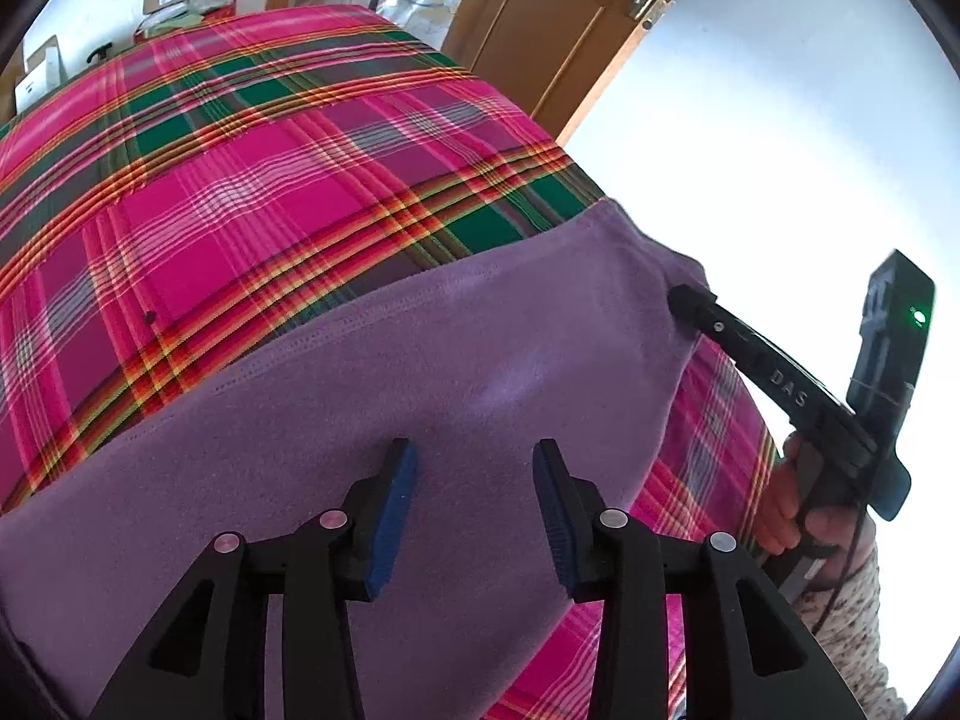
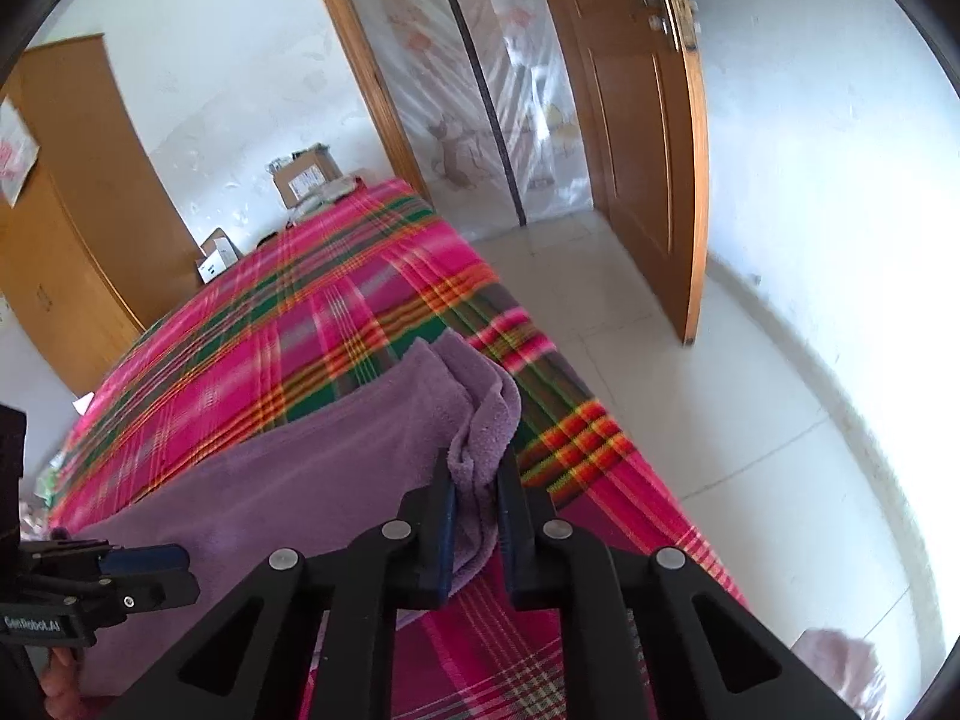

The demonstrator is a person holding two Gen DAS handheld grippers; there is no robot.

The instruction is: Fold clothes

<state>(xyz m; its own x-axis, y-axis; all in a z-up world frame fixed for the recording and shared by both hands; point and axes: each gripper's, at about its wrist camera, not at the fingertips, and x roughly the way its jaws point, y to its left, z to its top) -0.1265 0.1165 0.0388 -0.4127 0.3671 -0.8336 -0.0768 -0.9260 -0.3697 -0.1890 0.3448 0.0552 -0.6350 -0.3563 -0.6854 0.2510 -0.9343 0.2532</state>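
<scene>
Right tongs [image 2: 475, 531] pinch the fuzzy purple garment's [image 1: 384, 384] bunched corner; left tongs [image 1: 474, 516] gape above its smooth middle.

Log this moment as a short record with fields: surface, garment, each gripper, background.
surface: bed under a pink plaid sheet
garment: purple cloth spread flat near the bed's edge, one corner bunched up
left gripper: open, above the cloth, nothing between the pads
right gripper: shut on the bunched corner of the cloth, at its far right side
background: wooden door ajar, cardboard boxes beyond the bed, pale tiled floor
</scene>
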